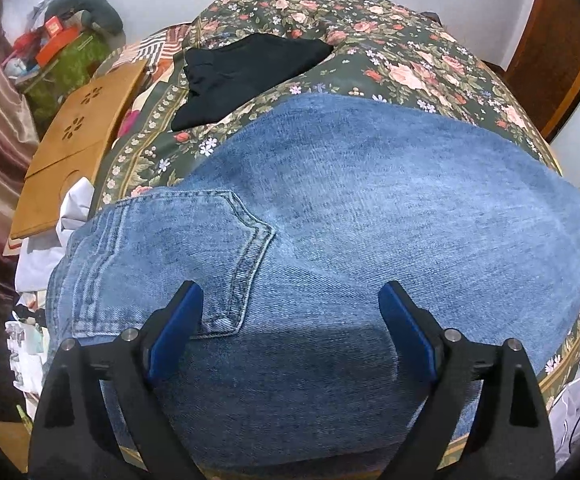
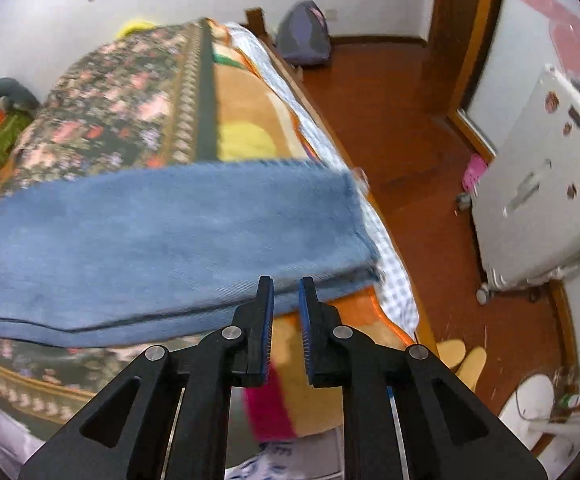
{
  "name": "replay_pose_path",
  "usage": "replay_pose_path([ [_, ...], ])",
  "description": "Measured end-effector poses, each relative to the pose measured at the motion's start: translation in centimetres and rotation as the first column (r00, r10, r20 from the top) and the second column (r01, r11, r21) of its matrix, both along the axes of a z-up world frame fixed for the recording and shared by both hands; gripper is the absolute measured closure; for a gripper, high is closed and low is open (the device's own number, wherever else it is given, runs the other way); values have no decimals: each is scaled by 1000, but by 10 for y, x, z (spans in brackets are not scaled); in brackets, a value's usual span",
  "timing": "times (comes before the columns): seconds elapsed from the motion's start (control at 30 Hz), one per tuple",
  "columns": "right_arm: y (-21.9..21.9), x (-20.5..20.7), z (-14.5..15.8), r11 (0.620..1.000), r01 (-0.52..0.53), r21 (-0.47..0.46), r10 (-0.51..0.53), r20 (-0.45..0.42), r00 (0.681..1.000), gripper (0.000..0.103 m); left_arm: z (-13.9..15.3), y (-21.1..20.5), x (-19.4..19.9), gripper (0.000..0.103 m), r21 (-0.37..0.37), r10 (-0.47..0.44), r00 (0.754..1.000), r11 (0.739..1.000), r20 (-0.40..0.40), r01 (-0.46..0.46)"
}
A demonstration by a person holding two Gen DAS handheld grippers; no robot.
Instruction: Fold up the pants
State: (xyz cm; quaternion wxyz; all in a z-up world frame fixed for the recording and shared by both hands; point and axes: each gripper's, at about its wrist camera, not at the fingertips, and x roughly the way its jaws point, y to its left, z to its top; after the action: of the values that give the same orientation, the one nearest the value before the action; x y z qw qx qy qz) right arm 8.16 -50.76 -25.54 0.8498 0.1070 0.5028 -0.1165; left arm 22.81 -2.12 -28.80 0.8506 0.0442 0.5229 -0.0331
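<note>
Blue jeans (image 1: pixel 350 208) lie flat on the floral bedspread (image 1: pixel 370 40), folded lengthwise, back pocket (image 1: pixel 194 248) at the near left, leg ends toward the right. My left gripper (image 1: pixel 290 296) is open wide just above the seat of the jeans, holding nothing. In the right wrist view the jeans (image 2: pixel 162 240) stretch across the bed, with the hem end (image 2: pixel 354 232) near the bed's right edge. My right gripper (image 2: pixel 286 284) is open by a narrow gap, empty, at the near edge of the legs close to the hem.
A black garment (image 1: pixel 242 76) lies on the bed beyond the jeans. A wooden lap tray (image 1: pixel 78 140) and clutter sit left of the bed. The wooden floor (image 2: pixel 410 140), a white suitcase (image 2: pixel 538 200) and slippers (image 2: pixel 462 356) are right of the bed.
</note>
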Motion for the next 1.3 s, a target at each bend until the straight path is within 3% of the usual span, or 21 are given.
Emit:
replay_pose_path([
  [0.27,90,28,64,981,-192,-21,193,158,968,80,55,56,-1,12,-63,89,984,995,152,-81],
  [0.37,140,44,80,954,-300,-23,298,208,932,80,68,91,3,12,-26,152,967,988,202,-150],
  [0.47,187,60,85,915,-403,-13,394,244,886,80,69,134,9,12,-19,212,957,977,196,-213],
  [0.73,302,121,65,795,-606,2,591,223,776,79,25,231,19,12,-18,335,936,942,107,-335],
  [0.97,364,174,33,736,-675,49,661,161,733,79,-28,267,29,19,-64,352,936,934,-4,-352],
  [1.0,373,184,28,730,-681,59,668,150,729,78,-33,268,30,18,-71,346,938,936,-13,-346],
  [1.1,387,204,14,716,-695,70,685,124,718,54,-46,269,31,18,-118,328,944,937,-24,-328],
  [1.23,410,228,-1,690,-722,61,716,87,692,53,-58,272,33,19,-187,301,951,932,-73,-310],
  [1.3,417,237,-9,684,-726,68,724,63,687,53,-62,275,34,34,-248,291,951,919,-103,-308],
])
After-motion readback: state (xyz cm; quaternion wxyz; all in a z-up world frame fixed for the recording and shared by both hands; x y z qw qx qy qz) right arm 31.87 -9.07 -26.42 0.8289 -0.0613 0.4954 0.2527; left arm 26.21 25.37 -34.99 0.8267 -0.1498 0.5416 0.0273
